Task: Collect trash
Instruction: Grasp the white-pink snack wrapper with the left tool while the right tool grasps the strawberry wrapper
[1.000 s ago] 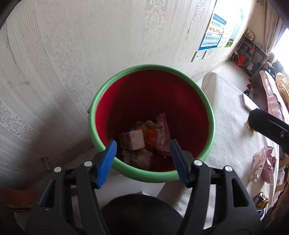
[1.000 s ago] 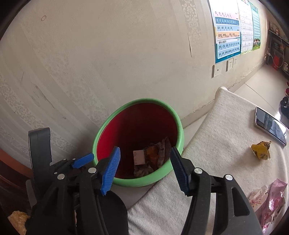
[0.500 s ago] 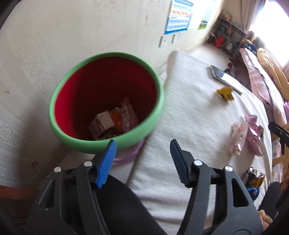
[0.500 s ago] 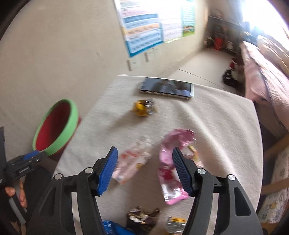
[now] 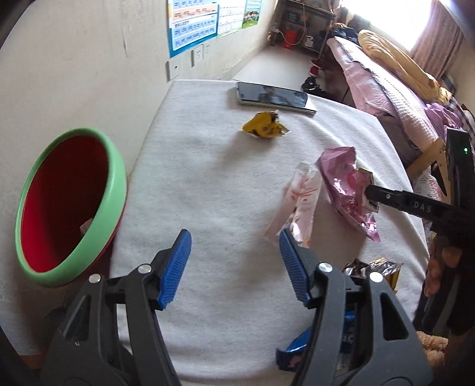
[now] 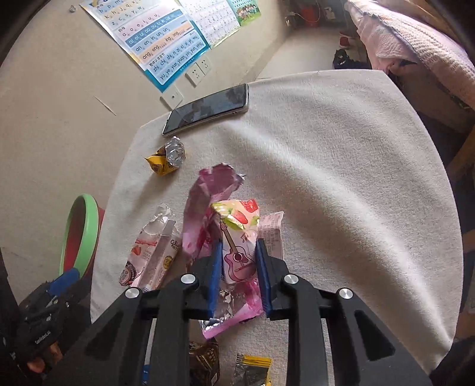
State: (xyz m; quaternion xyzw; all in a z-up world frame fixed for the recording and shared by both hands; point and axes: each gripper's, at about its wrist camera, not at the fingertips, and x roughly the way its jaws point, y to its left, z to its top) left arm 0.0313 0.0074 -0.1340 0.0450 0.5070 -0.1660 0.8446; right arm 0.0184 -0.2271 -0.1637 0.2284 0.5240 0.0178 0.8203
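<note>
Clamping the pink wrapper [image 6: 234, 252] between its blue pads, your right gripper [image 6: 239, 267] sits mid-table, a pale wrapper [image 6: 151, 252] just to its left. Your left gripper [image 5: 234, 261] hangs with jaws apart over bare white cloth [image 5: 207, 184]. Beside the table's left edge stands the green-rimmed bin [image 5: 112, 184]; a yellow wrapper [image 5: 264, 126] lies near the phone [image 5: 274, 98] at the far edge.

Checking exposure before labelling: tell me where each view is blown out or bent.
Left wrist view: window top right blown out; table edges bowed by fisheye. Right wrist view: evenly lit, sharp; phone reflects light; table rim curves strongly.
</note>
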